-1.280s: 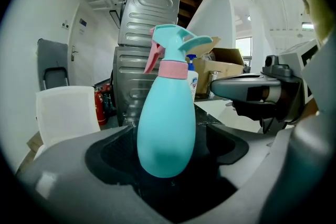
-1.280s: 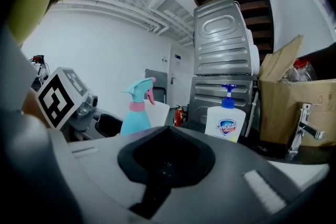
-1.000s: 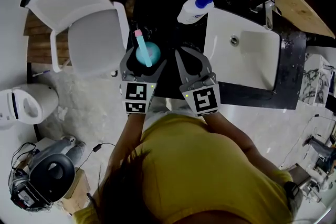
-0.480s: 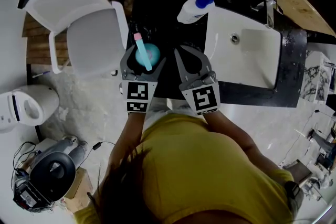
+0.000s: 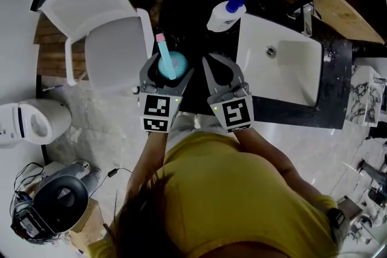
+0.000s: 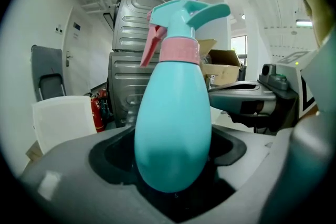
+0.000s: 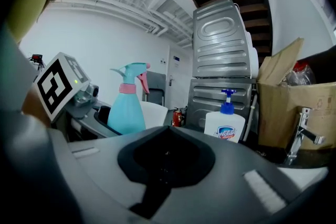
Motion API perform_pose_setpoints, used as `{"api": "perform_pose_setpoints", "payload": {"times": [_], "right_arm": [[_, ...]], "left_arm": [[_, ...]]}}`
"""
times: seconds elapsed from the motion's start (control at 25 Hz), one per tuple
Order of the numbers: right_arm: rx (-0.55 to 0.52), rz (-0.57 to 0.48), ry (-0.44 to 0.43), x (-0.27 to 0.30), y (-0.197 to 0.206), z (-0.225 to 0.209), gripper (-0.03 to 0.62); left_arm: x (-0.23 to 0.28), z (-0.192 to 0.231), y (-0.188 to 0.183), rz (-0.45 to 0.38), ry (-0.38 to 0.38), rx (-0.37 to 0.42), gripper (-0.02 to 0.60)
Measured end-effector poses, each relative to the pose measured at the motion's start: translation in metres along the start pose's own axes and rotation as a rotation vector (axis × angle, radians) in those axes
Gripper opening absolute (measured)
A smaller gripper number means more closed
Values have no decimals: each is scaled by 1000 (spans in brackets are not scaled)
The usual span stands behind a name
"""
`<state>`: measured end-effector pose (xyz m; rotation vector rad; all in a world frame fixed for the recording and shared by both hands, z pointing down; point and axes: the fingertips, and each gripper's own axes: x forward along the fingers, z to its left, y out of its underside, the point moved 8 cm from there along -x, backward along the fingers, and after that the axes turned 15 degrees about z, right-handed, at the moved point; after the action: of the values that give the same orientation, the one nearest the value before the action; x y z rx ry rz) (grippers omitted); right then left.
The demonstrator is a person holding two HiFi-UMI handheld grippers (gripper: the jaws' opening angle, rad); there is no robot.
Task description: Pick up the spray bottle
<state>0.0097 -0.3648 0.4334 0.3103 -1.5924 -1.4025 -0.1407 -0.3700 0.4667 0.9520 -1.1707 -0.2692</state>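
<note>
The spray bottle is teal with a pink collar and pink trigger. It stands upright between the jaws of my left gripper, whose dark pads press on its round body, just above the black counter. In the left gripper view the spray bottle fills the middle and the left gripper cups its lower half. My right gripper is beside it on the right, shut and holding nothing. From the right gripper view the spray bottle shows at the left.
A white pump soap bottle stands at the counter's back, beside a white sink with a tap. A white chair is close on the left. Cardboard boxes and stacked grey machines stand behind the counter.
The left gripper has closed on the spray bottle and risen a little with it. The right gripper has stayed where it was.
</note>
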Motion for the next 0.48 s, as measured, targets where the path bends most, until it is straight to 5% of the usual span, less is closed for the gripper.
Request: {"api": "perform_pose_setpoints", "payload": {"times": [0.48], "right_arm": [[10,-129,51,-37,-48,-8,0]], "left_arm": [[-75,1,-55,-199,-81,-1,407]]}}
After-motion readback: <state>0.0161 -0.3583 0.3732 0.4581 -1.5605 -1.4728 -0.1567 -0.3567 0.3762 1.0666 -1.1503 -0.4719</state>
